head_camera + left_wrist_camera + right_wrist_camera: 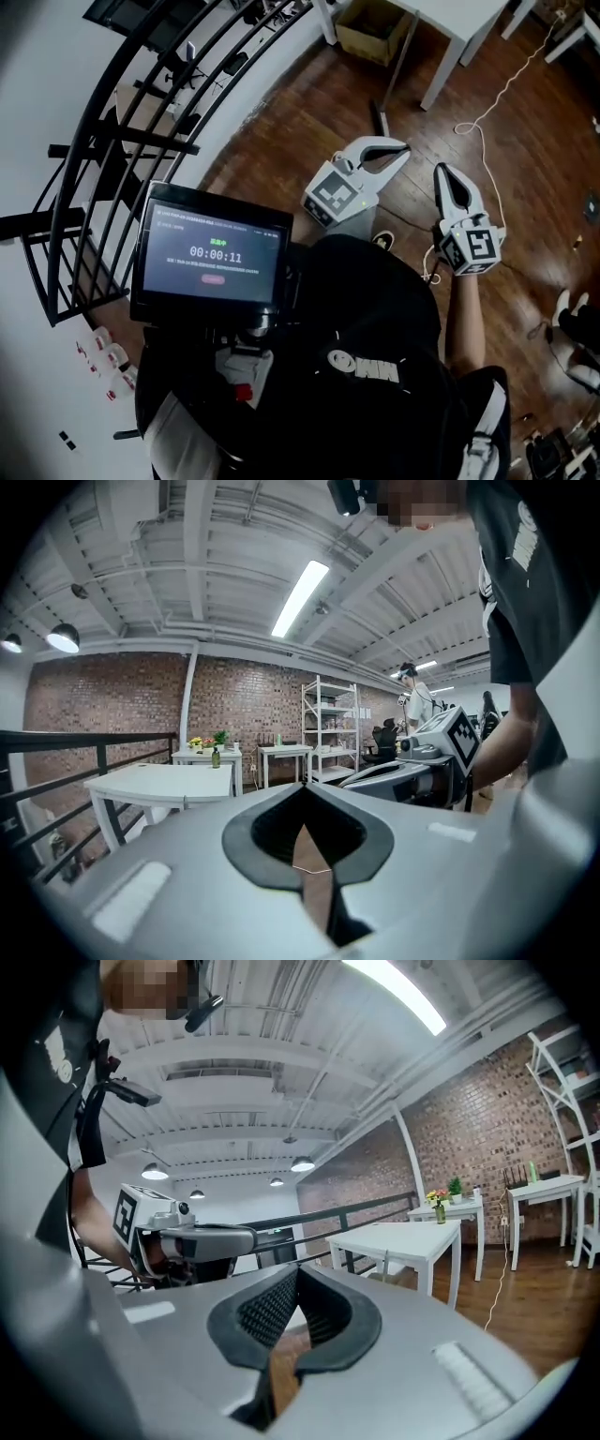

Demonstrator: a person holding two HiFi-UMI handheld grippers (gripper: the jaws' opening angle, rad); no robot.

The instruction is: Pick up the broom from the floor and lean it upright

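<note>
**Holding two empty grippers short of the broom**

Seen from the head view, a person stands on a dark wood floor with a gripper in each hand. Both point away from the body. The left gripper (404, 149) has its jaws together with nothing between them. The right gripper (441, 172) looks the same in its own view, pads meeting on empty air.

Just ahead of the left gripper's tips is a short dark piece on the floor. A thin grey pole rises from it and slants away toward the edge of a white table (459, 17). I take this to be the broom (379, 116), though it is small and hard to be sure of. Its long axis runs almost straight on from the left gripper's own line. It seems to rest against the table rather than lie flat, so the task may be nearly done.

The left gripper is clearly the nearer. The broom lies ahead of the right gripper and off to its left.

A screen (211, 249) behind the left gripper reads "00:00:11". Its smaller text and the white shirt print are unreadable. Each gripper cube carries black square markers.
</note>
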